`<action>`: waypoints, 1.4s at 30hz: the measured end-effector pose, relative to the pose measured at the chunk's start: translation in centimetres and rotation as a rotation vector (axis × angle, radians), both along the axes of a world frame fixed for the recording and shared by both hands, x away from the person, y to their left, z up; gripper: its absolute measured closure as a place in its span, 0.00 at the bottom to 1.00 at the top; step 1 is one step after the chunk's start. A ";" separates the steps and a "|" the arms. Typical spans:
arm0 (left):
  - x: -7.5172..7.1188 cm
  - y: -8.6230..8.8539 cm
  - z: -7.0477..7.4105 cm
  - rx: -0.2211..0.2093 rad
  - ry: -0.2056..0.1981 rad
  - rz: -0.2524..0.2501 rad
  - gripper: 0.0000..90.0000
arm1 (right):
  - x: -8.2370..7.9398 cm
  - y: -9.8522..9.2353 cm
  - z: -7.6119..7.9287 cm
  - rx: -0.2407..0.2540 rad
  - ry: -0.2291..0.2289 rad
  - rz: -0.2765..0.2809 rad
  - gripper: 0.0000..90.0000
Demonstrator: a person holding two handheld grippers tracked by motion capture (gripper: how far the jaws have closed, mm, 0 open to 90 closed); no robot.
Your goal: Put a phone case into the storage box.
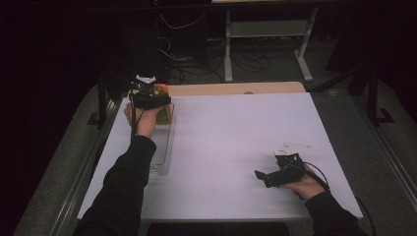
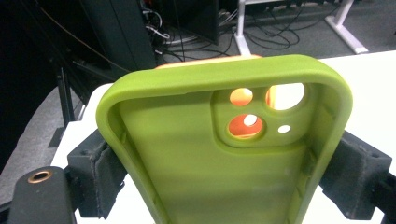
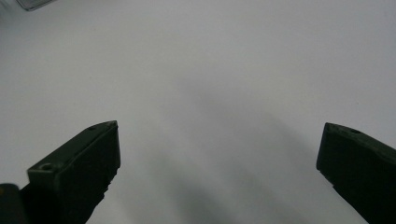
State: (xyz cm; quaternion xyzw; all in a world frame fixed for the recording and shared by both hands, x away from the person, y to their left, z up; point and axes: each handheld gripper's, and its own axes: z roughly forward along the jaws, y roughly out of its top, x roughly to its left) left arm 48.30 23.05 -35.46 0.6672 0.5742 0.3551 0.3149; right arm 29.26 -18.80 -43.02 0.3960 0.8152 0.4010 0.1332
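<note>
A green phone case (image 2: 187,177) stands upright between the black pads (image 2: 100,172) of my left gripper (image 2: 226,168), open side toward the camera, and the jaws are shut on its two long edges. An orange case (image 2: 240,96) shows through its camera cut-outs and just above its top rim. From the high view, the left gripper (image 1: 150,98) is at the far end of a clear tray (image 1: 164,147), with the green case (image 1: 165,114) and an orange patch (image 1: 162,89) beside it. My right gripper (image 1: 261,177) (image 3: 219,149) rests low over the white table at the front right, open with nothing between its jaws.
The white table top (image 1: 231,142) stretches between the two hands, with a wooden strip (image 1: 236,88) along its far edge. Beyond it are dark floor, cables and a white desk frame (image 1: 268,34). A corner of the clear tray (image 3: 32,3) shows far off in the right gripper view.
</note>
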 end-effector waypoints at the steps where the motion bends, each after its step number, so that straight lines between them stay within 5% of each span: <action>1: 0.1 0.0 -0.2 0.003 0.007 0.002 0.14 | 0.0 0.0 0.0 -0.001 -0.001 0.001 0.00; 19: 0.6 -0.1 -1.9 0.049 0.036 0.009 0.13 | 0.0 -0.1 0.1 0.005 -0.001 0.004 0.00; 35: 1.1 0.2 -2.5 0.019 0.057 -0.003 0.04 | 0.0 0.0 0.0 0.003 -0.004 0.013 0.00; 42: 1.3 0.2 -2.2 -0.020 0.032 -0.015 0.02 | 0.0 0.0 0.0 -0.003 -0.004 0.017 0.00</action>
